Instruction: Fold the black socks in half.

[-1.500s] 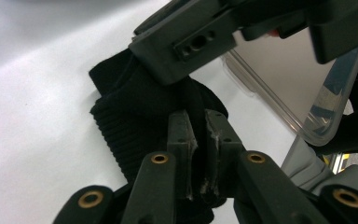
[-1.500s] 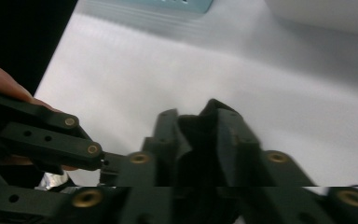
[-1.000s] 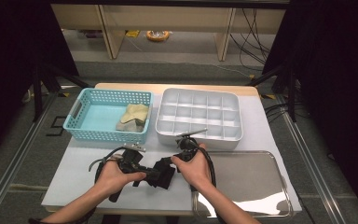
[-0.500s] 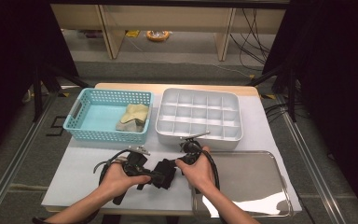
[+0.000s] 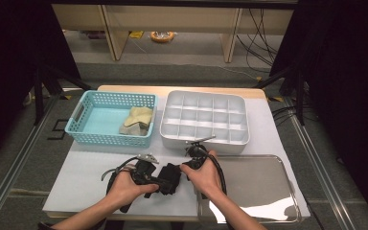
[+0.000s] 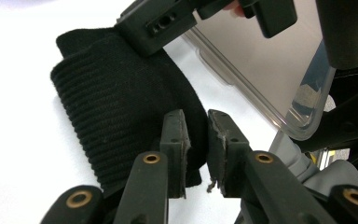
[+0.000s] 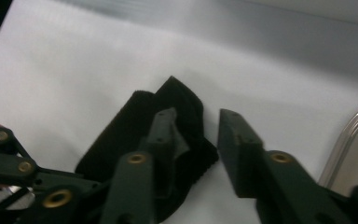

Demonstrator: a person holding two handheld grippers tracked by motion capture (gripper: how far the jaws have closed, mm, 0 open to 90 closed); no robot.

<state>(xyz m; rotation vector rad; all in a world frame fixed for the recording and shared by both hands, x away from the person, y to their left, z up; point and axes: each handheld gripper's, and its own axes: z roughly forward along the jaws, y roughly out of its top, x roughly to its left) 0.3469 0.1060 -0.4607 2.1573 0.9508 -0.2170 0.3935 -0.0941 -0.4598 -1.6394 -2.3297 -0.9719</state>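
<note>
A black ribbed cloth [image 5: 171, 175] lies folded on the white table between both hands. My left gripper [image 5: 165, 183] comes in from the left, its pads pinching the cloth's near edge [image 6: 116, 102] in the left gripper view [image 6: 198, 135]. My right gripper [image 5: 181, 167] reaches in from the right. Its jaws have just been opening and now stand apart [image 7: 196, 115]. The cloth [image 7: 135, 126] lies against its left finger [image 7: 165, 126], and the pads do not press on it. The right gripper's body [image 6: 168, 23] hangs over the cloth in the left gripper view.
A shiny metal tray [image 5: 258, 191] sits at the front right, close to the right hand. Behind stand a turquoise basket [image 5: 84, 129] with a beige cloth [image 5: 136, 120] and a white compartment box [image 5: 203, 143]. The table's front edge is just below the hands.
The right gripper's jaws have spread apart and let go of the black cloth. The left gripper keeps its pinch. Both hands have stayed nearly in place.
</note>
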